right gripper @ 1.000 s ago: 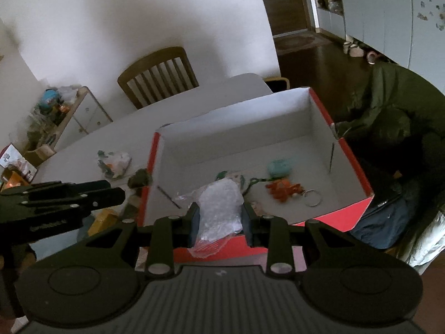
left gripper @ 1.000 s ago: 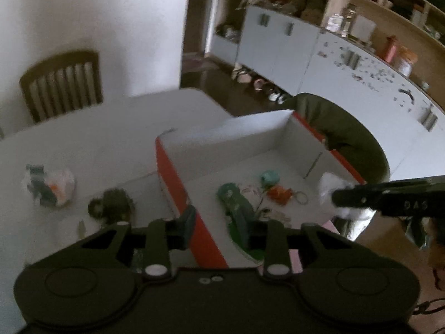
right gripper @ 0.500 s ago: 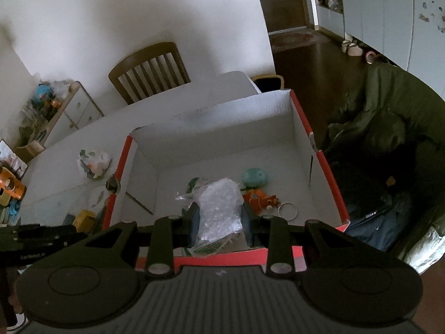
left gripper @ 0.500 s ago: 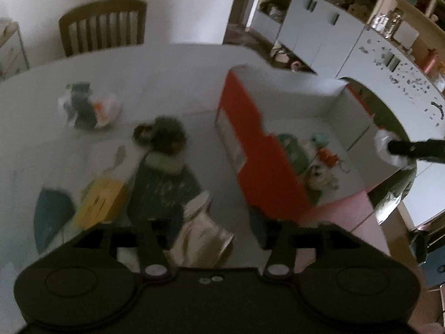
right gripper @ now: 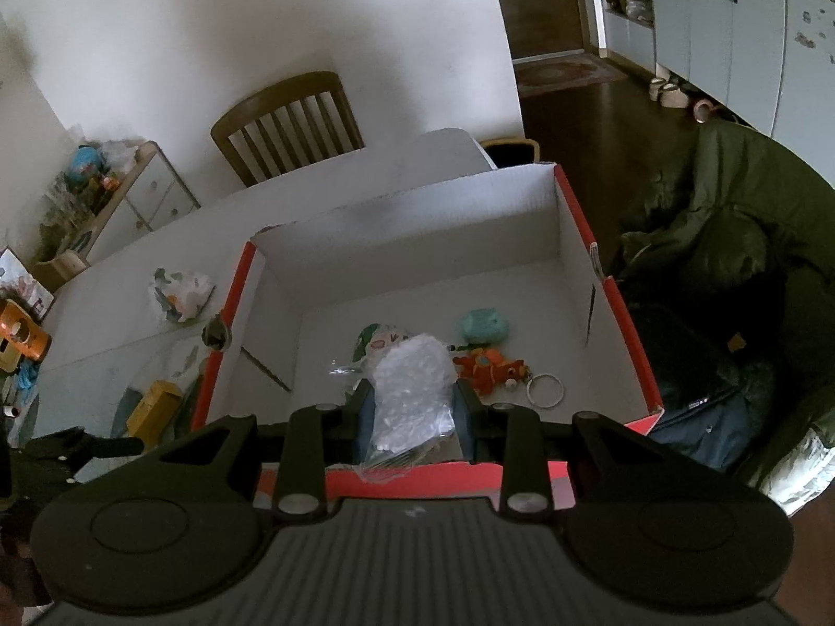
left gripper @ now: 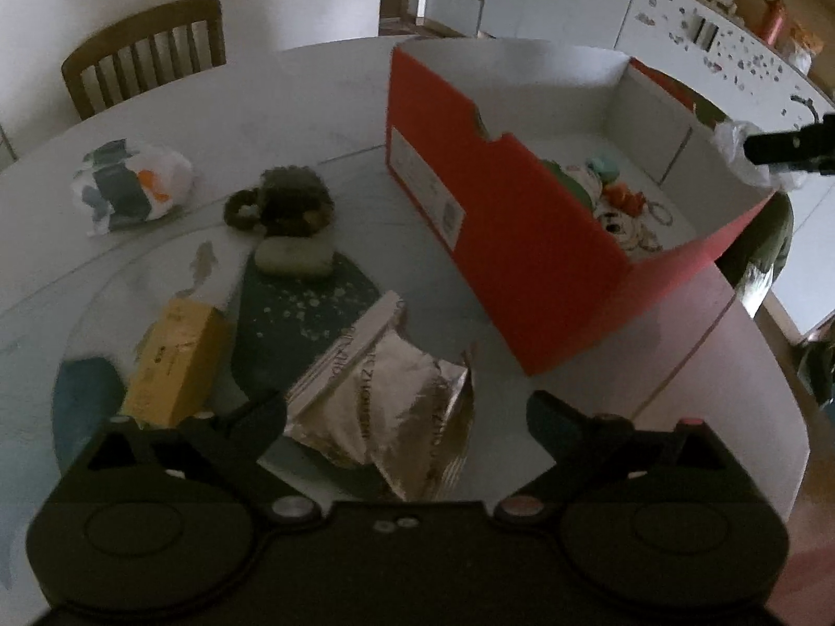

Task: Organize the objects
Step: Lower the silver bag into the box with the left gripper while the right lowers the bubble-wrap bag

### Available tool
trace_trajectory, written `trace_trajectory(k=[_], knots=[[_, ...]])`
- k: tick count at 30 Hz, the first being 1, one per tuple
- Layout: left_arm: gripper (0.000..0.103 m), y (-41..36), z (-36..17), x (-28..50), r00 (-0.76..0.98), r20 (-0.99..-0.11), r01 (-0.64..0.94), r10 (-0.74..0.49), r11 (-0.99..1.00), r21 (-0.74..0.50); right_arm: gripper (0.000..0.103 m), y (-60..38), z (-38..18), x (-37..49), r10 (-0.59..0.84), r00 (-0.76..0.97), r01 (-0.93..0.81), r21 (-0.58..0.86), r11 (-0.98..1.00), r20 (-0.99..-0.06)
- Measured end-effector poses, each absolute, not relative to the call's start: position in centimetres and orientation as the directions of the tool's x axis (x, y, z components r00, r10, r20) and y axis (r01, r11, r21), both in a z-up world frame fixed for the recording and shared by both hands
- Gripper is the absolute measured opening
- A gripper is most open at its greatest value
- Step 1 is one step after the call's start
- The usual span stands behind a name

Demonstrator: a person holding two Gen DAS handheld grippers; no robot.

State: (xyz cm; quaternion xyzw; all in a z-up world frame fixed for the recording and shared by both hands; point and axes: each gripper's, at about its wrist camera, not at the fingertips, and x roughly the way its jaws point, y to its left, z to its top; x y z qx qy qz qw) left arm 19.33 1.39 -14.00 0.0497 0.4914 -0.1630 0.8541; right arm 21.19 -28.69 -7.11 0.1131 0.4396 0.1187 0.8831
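— sitting on the pale round tabletop [left gripper: 323, 104], what's biggest?
— the red box [left gripper: 501, 219], open-topped with white walls inside, on the right half. in it lie a teal toy [right gripper: 484, 326], an orange plush [right gripper: 488, 371] and a ring [right gripper: 545, 391].
— and on the left of the box?
— a dark blue mat [left gripper: 302, 323] carrying a pale bar [left gripper: 295, 256], with a fuzzy dark keychain [left gripper: 284, 203] at its far end, a yellow box [left gripper: 175, 362] on its left, and a printed bag [left gripper: 133, 185] farther off.
— the left gripper [left gripper: 407, 412]?
— released, fingers spread wide on either side of a crinkled foil pouch [left gripper: 386, 407] lying at the near edge of the mat.
— the right gripper [right gripper: 412, 409]?
— clenched on a clear plastic bag [right gripper: 409, 391], held above the near wall of the red box.
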Motion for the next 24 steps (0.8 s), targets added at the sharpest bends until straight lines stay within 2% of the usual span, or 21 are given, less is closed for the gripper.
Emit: trace_trajectory(k=[5, 10, 14, 19, 24], knots=[[0.096, 0.6, -15.3, 20.5, 0.459, -0.864, 0.349, -0.209, 0.936, -0.042, 0.031, -28.6, -7.2, 21.1, 0.303, 0.580, -0.106, 0.299, 0.948, -0.756], [0.076, 0.8, -16.6, 21.2, 0.436, -0.882, 0.333, -0.181, 0.943, -0.029, 0.031, -28.6, -7.2, 21.0, 0.303, 0.578, -0.107, 0.298, 0.949, -0.758], [0.070, 0.9, -16.6, 20.9, 0.449, -0.875, 0.328, -0.183, 0.944, -0.029, 0.031, -28.5, -7.2, 21.1, 0.302, 0.578, -0.108, 0.296, 0.949, -0.758], [0.059, 0.7, -16.2, 20.7, 0.464, -0.867, 0.332, -0.181, 0.943, -0.019, 0.031, -28.4, -7.2, 21.3, 0.301, 0.578, -0.110, 0.293, 0.950, -0.759], [0.054, 0.7, -16.0, 20.5, 0.483, -0.858, 0.305, -0.176, 0.952, -0.023, 0.031, -28.5, -7.4, 21.7, 0.304, 0.571, -0.114, 0.293, 0.949, -0.762]])
